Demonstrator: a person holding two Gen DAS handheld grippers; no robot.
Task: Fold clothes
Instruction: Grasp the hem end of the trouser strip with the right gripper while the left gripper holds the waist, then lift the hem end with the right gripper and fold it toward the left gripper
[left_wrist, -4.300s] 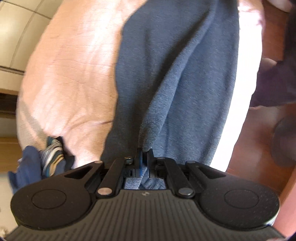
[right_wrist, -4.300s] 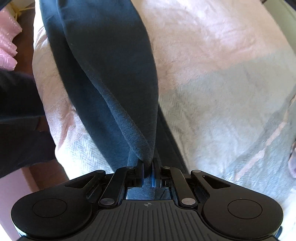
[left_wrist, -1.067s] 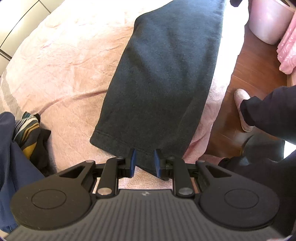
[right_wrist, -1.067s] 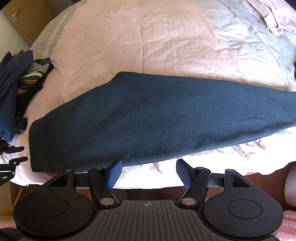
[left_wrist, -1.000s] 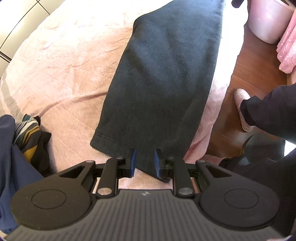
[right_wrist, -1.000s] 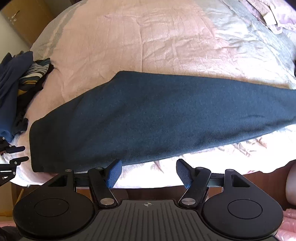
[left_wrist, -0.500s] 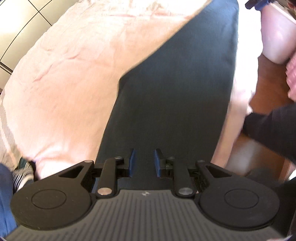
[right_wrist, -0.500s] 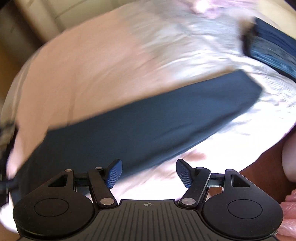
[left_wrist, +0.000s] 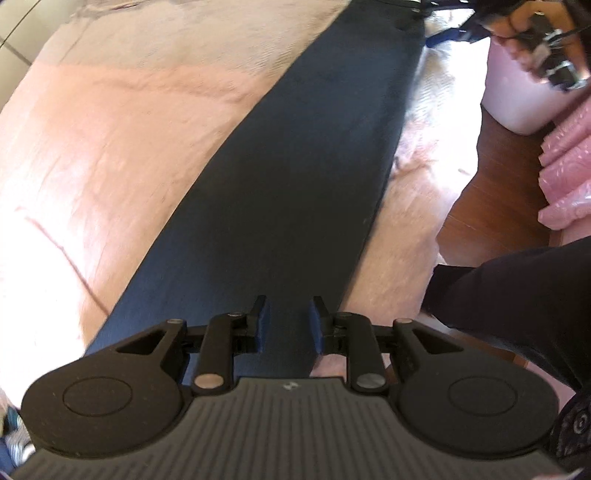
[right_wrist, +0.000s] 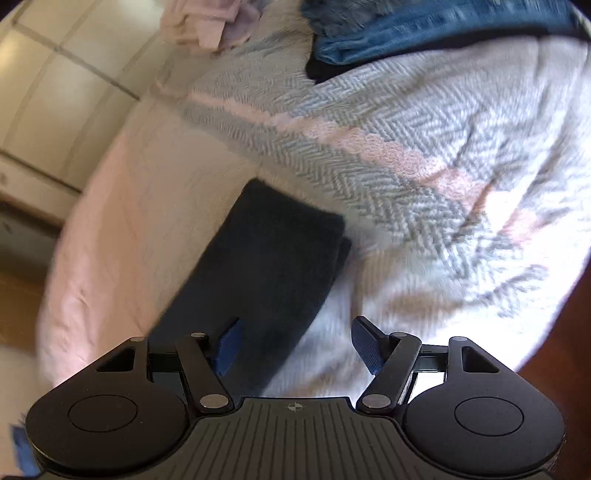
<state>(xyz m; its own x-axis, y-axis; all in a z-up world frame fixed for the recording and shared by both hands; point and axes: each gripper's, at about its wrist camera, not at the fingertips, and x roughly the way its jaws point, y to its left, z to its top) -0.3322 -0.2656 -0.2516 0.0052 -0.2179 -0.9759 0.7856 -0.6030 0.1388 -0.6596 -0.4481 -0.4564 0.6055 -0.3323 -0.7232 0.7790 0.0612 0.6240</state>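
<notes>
1. Now the dark garment is seen laid out flat as one long, narrow strip near the edge of the bed; its far end shows doubled layers.
2. The left tool is held narrowly parted over the near end, with nothing gripped.
3. The right tool is spread wide above the other end, also empty.
4. A lengthwise fold appears made; the shortening folds are judged to be left.
5. A folded blue pile is seen farther up the bed.
</notes>
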